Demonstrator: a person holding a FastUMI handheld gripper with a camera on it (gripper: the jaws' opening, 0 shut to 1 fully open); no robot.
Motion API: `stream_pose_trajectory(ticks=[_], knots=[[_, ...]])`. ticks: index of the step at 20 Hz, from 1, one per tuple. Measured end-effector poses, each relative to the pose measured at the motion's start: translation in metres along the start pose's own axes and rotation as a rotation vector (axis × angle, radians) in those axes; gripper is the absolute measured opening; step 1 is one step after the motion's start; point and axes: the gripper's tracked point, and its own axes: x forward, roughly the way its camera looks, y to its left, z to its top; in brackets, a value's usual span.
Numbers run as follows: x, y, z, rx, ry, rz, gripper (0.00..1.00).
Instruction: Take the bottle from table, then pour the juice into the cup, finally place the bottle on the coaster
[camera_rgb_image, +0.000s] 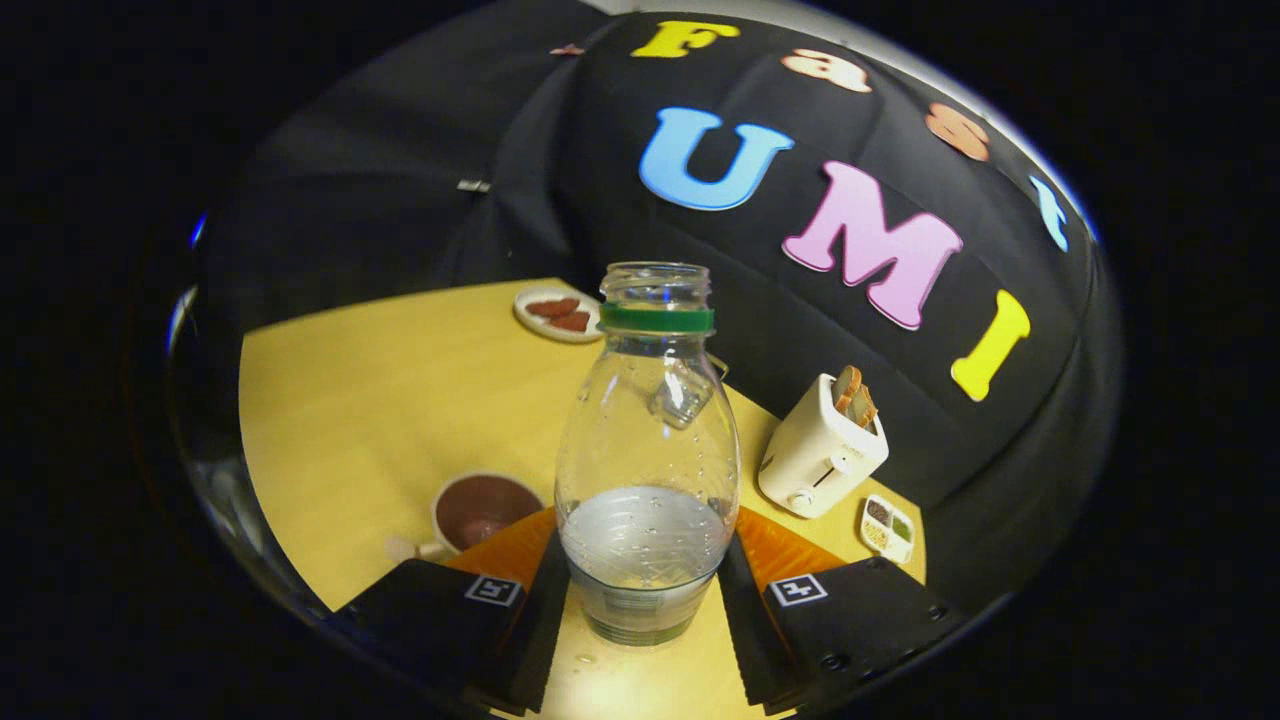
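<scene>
While flanking the lower body of the clear plastic bottle (647, 470) with its green neck ring and no cap, jaws of the gripper (645, 590) standing apart to either side, black ribbed pads close against the walls; real squeeze or mere contact, cannot tell. Bottle upright between the pads, base apparently on the yellow tabletop (380, 400), a low pool of clear liquid settled level inside. Gripped low, probably to keep the open mouth free and the weight steady for the tilt to come. Just behind the bottle's base, an orange ribbed coaster (795, 555) showing on both sides, kept handy for the final set-down. Ahead and to the left of the fingers, the white cup (483, 512) with a brown inside, near enough for a short swing over to pour. Farther off, a white toaster (822, 455) holding toast, a small tray of seeds (887, 528), a white plate (557, 313) of reddish slices.
</scene>
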Motion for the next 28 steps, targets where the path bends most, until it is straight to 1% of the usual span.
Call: stream_pose_trajectory(ticks=[4, 7, 11, 13, 15, 19, 24, 28], knots=[[0.017, -0.041, 0.040, 0.152, -0.095, -0.021, 0.74], [0.030, -0.064, 0.059, 0.242, -0.166, -0.038, 0.75], [0.067, -0.071, 0.059, 0.333, -0.220, -0.026, 0.76], [0.087, -0.073, 0.046, 0.363, -0.219, -0.040, 0.76], [0.110, -0.073, 0.032, 0.371, -0.213, -0.055, 0.77], [0.138, -0.070, 0.007, 0.364, -0.194, -0.081, 0.77], [0.151, -0.068, -0.013, 0.358, -0.168, -0.097, 0.79], [0.156, -0.068, -0.019, 0.347, -0.162, -0.107, 0.79]])
